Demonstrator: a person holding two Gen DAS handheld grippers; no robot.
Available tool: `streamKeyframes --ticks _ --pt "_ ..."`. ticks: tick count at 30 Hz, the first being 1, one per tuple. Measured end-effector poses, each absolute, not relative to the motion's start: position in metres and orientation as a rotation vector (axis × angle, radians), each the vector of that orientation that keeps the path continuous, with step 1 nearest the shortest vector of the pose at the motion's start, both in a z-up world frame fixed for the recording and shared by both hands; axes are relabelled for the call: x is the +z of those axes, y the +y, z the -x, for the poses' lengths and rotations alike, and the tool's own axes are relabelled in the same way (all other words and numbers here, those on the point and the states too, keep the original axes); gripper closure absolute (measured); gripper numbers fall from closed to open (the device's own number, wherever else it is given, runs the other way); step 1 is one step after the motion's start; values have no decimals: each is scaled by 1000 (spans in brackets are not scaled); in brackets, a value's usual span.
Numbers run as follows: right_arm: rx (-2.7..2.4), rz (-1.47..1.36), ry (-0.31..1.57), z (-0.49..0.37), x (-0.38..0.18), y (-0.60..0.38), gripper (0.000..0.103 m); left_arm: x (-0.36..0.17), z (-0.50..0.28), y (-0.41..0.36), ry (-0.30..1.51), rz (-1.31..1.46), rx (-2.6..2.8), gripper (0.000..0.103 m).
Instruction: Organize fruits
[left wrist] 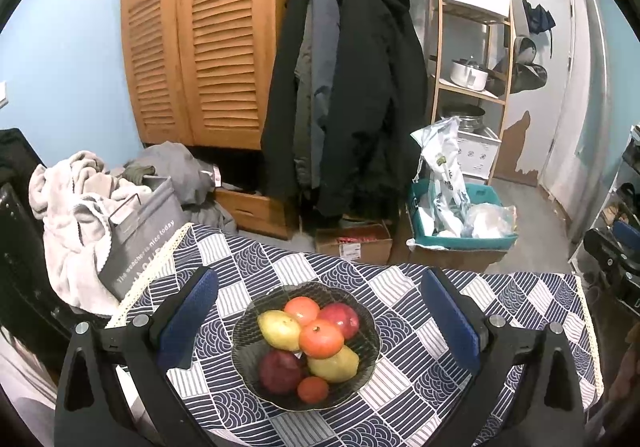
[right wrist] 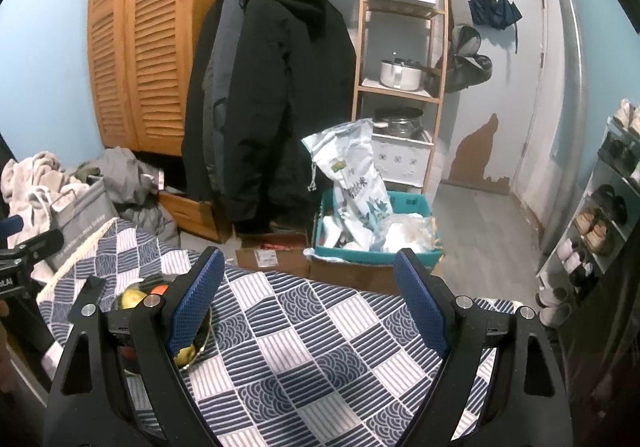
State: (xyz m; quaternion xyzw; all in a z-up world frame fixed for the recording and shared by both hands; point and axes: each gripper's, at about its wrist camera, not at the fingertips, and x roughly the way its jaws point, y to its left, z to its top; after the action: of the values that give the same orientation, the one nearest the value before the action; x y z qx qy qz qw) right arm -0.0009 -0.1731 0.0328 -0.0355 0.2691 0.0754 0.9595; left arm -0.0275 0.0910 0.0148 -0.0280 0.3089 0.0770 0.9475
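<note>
While hovering spread above the fruit bowl (left wrist: pixel 306 343), left gripper (left wrist: pixel 320 311) grips nothing.

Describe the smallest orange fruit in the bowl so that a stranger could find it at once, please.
On the blue-and-white patterned tablecloth stands a dark bowl piled with fruit. The smallest orange fruit lies at the bowl's near edge, between a dark red fruit and a yellow fruit. It is smaller than the other orange fruits.

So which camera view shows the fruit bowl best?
The left wrist view: the fruit bowl lies whole between the open fingers, with all seven fruits visible. In the right wrist view only a part of it shows at the left, mostly hidden behind a finger.
</note>
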Motion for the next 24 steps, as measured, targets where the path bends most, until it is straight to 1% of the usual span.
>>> streamKeyframes --ticks 24 --pt "153 73 547 1 33 -173 18 15 27 95 643 61 166 1"
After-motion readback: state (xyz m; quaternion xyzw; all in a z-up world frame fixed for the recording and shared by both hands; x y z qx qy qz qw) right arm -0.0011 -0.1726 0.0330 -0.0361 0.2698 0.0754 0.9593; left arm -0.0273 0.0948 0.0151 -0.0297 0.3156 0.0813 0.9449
